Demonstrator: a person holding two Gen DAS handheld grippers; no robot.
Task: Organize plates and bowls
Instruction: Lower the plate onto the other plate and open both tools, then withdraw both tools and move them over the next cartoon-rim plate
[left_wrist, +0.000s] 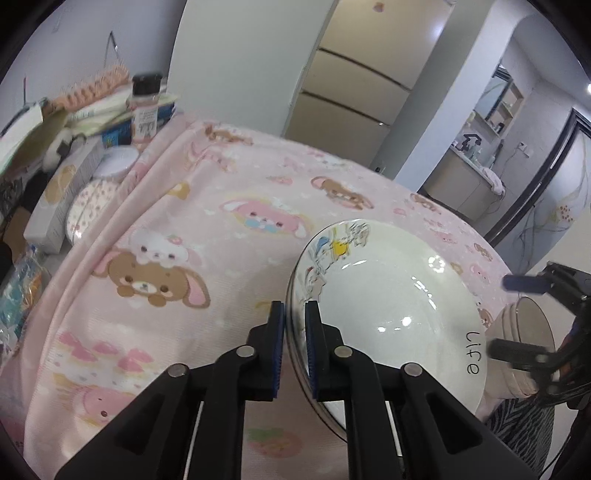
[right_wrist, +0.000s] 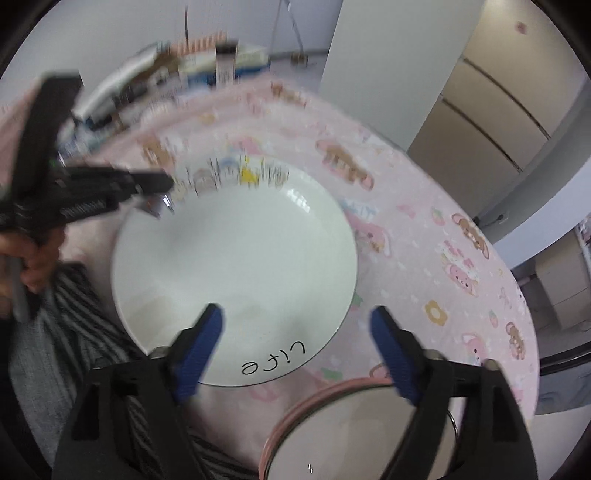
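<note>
The left gripper (left_wrist: 294, 343) was clamped on the rim of the white plate (left_wrist: 391, 295), which was glossy, printed with cartoon figures along one edge and the word "life" in black at the opposite edge. The plate sat tilted over the pink cartoon-print cloth (left_wrist: 177, 236). The right gripper (right_wrist: 297, 347) had its jaws spread apart above a pink-rimmed bowl (right_wrist: 354, 428) just beside the plate.

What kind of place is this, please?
Probably a home dining area: a table under a pink cartoon tablecloth, a tall fridge behind, and a plate held by the left gripper.
</note>
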